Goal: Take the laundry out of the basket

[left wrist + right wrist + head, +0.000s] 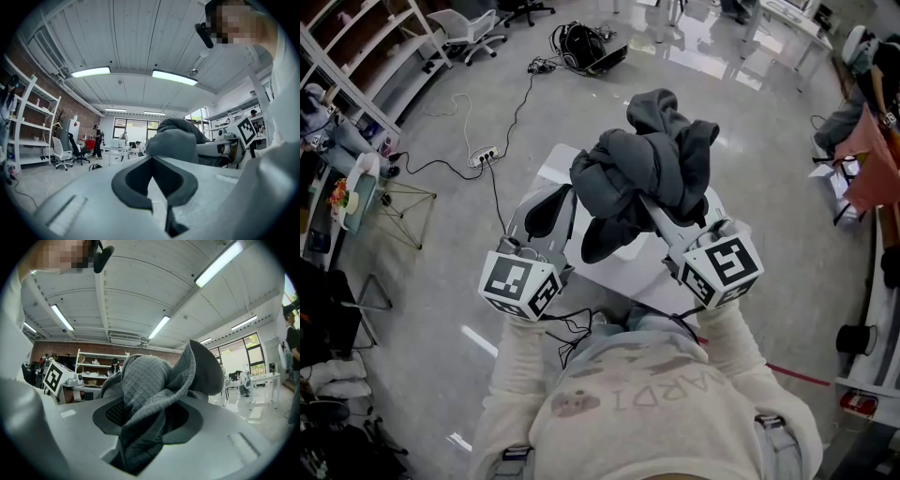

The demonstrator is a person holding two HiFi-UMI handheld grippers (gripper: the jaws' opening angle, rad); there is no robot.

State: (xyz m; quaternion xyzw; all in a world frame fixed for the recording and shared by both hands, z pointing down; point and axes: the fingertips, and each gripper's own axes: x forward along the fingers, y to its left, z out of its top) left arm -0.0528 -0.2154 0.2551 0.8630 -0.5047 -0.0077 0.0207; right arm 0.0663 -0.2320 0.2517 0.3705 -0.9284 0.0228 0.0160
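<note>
a dark grey quilted garment [649,157] is bunched into a thick, knotted-looking wad with a sleeve-like flap sticking up, held in the air above the far edge of a white table [555,167]. the right gripper [147,420] is clamped on it, a fold of the cloth squeezed between its dark pads and spilling out over both jaws. the left gripper [150,164] hangs just beside the bundle, its jaws together at the tips with nothing between them.
</note>
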